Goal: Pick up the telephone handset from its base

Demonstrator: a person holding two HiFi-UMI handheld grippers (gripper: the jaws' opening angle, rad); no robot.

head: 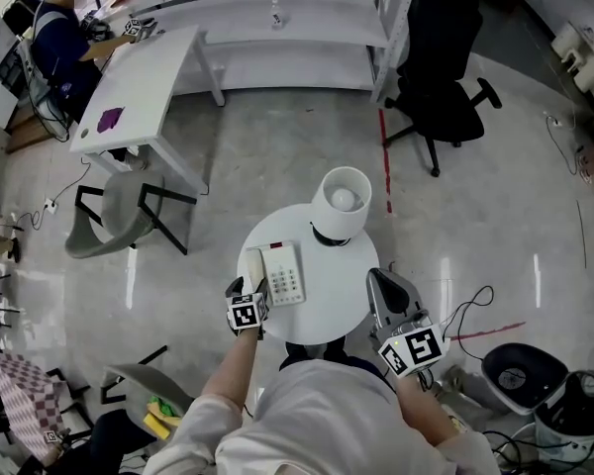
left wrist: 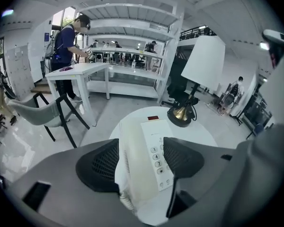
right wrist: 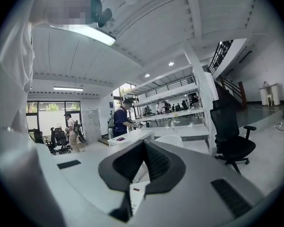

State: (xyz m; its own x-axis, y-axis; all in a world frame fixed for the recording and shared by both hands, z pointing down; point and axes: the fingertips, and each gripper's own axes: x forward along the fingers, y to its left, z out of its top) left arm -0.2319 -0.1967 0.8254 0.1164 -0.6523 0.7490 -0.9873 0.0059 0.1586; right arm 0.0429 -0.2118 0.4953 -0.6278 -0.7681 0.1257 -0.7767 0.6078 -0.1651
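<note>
On a small round white table [head: 329, 308] lies a white telephone base [head: 288, 273] with a keypad, its cream handset [head: 255, 267] resting along its left side. My left gripper [head: 247, 291] is at the handset's near end. In the left gripper view the left gripper [left wrist: 139, 151] is open, with the handset [left wrist: 132, 157] running between its two black pads [left wrist: 98, 167] and a strip of keypad [left wrist: 156, 156] showing beside the right pad. My right gripper [head: 388, 287] hovers at the table's right edge; in its own view the right gripper [right wrist: 144, 148] is shut and empty.
A white-shaded lamp [head: 342, 201] with a brass foot [left wrist: 181, 117] stands at the table's far side. A grey chair [head: 109, 218] is to the left, a black office chair [head: 441, 97] beyond. A person works at a white desk [head: 144, 87]. Cables lie on the floor at right.
</note>
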